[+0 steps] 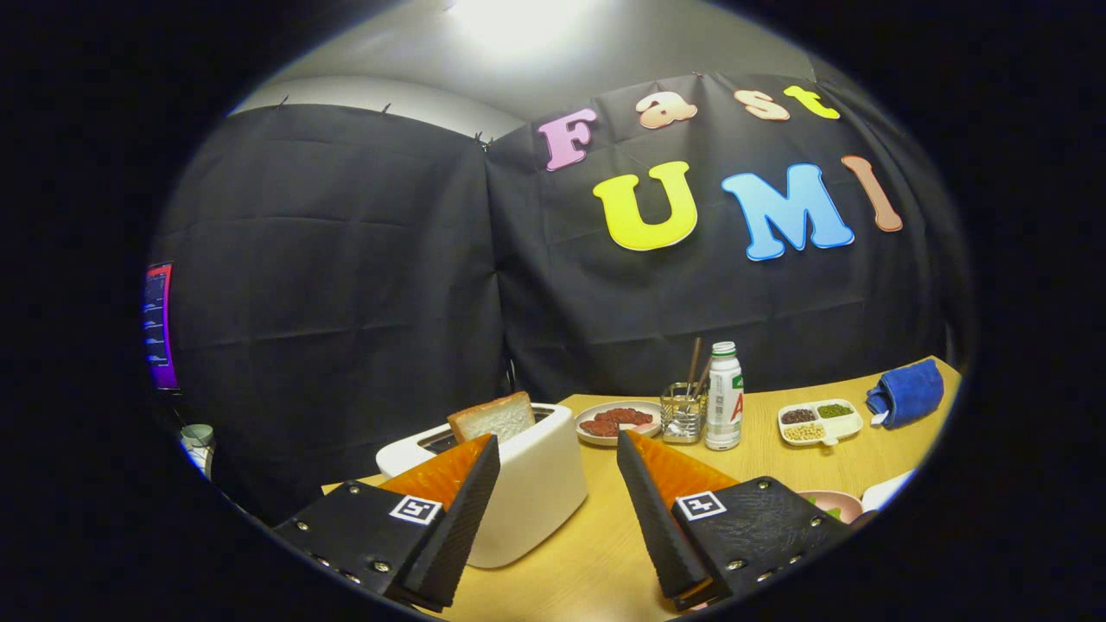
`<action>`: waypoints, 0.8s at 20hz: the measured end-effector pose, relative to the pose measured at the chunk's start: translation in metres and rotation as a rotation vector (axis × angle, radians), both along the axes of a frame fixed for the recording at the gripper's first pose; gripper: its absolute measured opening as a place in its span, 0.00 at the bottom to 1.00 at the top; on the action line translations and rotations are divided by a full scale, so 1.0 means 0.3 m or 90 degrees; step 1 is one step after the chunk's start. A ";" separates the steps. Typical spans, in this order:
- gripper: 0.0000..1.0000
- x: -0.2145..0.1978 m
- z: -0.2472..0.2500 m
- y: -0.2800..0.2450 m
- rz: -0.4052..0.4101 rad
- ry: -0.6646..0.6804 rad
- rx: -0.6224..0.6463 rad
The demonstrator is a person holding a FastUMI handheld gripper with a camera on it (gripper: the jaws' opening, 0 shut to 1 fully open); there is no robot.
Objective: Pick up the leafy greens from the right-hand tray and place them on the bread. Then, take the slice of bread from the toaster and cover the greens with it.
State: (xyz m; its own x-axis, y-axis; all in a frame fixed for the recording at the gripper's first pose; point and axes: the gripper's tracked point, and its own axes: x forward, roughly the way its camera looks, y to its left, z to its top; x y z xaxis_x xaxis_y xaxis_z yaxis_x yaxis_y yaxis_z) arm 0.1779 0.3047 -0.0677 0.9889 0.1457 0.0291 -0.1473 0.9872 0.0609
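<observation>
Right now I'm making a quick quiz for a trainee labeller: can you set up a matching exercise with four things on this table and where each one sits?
Things
1. slice of toasted bread
2. rolled blue cloth
3. white plastic bottle with green cap
4. open black-and-orange gripper

Places
A. far corner of the wooden table, beyond the divided white dish of beans
B. standing up out of the white toaster
C. hovering empty, the toaster just ahead of one finger
D. beside the metal utensil holder

Pairs: 1-B, 2-A, 3-D, 4-C
</observation>
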 end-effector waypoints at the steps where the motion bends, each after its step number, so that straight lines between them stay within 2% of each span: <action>1: 0.84 0.011 0.011 0.033 0.000 -0.007 -0.032; 4: 0.87 0.050 0.041 0.194 0.021 -0.038 -0.083; 7: 0.87 0.146 0.027 0.249 -0.005 -0.042 -0.112; 11: 0.80 0.261 -0.017 0.262 -0.028 -0.018 -0.064; 13: 0.70 0.279 -0.019 0.235 -0.035 0.001 -0.047; 14: 0.56 0.296 -0.039 0.210 -0.055 0.012 -0.044; 16: 0.27 0.294 -0.035 0.209 -0.044 0.019 -0.038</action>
